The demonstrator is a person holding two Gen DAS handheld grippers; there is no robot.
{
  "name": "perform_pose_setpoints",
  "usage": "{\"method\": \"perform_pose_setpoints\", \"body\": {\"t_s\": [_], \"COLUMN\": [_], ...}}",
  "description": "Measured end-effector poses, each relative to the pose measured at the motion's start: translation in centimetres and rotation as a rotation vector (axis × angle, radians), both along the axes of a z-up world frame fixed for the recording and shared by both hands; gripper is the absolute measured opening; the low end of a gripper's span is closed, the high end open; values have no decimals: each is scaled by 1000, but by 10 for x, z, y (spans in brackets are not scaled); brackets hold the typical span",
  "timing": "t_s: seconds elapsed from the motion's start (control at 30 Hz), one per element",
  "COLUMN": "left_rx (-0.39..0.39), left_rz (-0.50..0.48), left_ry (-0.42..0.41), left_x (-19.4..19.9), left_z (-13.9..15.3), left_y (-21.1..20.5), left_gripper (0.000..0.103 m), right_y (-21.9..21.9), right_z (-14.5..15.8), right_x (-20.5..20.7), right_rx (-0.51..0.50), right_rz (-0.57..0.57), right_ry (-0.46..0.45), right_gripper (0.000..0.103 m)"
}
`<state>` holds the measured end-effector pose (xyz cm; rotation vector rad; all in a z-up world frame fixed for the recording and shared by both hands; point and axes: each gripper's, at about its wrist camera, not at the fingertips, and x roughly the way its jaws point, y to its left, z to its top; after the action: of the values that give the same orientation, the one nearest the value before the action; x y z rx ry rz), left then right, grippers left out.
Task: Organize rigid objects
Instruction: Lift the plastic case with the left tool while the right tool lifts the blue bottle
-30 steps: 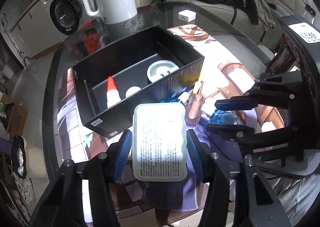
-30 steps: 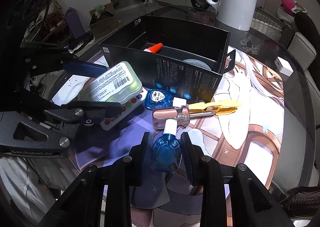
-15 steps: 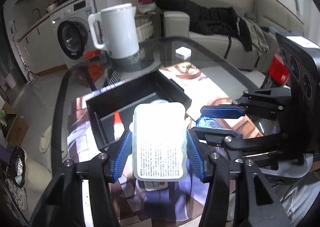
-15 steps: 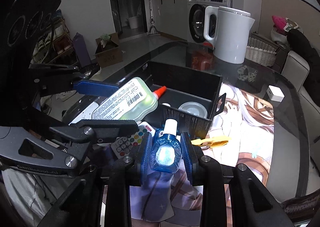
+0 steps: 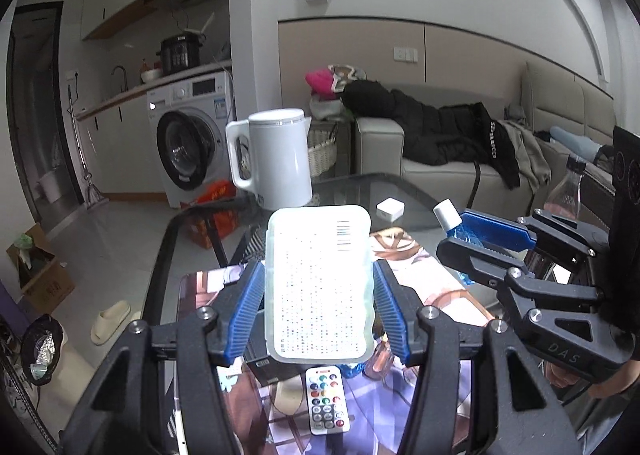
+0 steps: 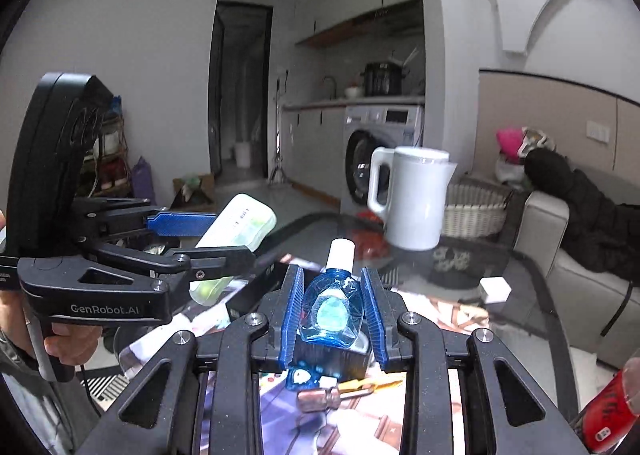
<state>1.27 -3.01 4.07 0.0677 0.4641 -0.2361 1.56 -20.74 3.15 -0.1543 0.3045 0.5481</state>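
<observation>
Holding the translucent case [image 5: 320, 283] in my left hand-held gripper [image 5: 319, 305] and the blue bottle [image 6: 330, 309] clamped in my right hand-held gripper [image 6: 331, 313], both above the desk [image 5: 360, 185], I risked the slick bottle slipping.

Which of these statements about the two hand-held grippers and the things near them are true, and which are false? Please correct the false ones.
1. The left hand-held gripper holds a pale plastic case between its blue pads. True.
2. The right hand-held gripper is empty. False: it is shut on a small blue bottle with a white cap.
3. A white kettle stands on the glass table. True.
4. The remote control is held in the left hand-held gripper. False: it lies on the table below the case.
5. The kettle lies on its side. False: it stands upright.
</observation>
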Motion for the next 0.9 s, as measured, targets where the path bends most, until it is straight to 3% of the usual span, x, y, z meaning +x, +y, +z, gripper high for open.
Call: {"method": "perform_pose_setpoints", "body": {"t_s": [0.2,0.4,0.6,0.8,0.9], "left_rx": [-10,-12,-6,49,28], "left_rz": [-4,-2,-5,8,39], "left_ry": [-28,-35,-56,-147,-149], "left_x": [-3,-7,-6,1,15], "left_z": [2,2,6,14,16], "left_y": [0,1,-3,-9,-2], "left_gripper": [54,54,54,54,54], "right_y": [1,3,4,9,13], "right_z": [5,7,5,9,12], "right_x": [-13,-16,-6,11,23], "right_rx": [1,2,1,17,19], "right_rz": [16,29,32,17,-3], "right_ry": [-66,-56,-38,-48,-65], "right_gripper": [30,30,30,30,30]}}
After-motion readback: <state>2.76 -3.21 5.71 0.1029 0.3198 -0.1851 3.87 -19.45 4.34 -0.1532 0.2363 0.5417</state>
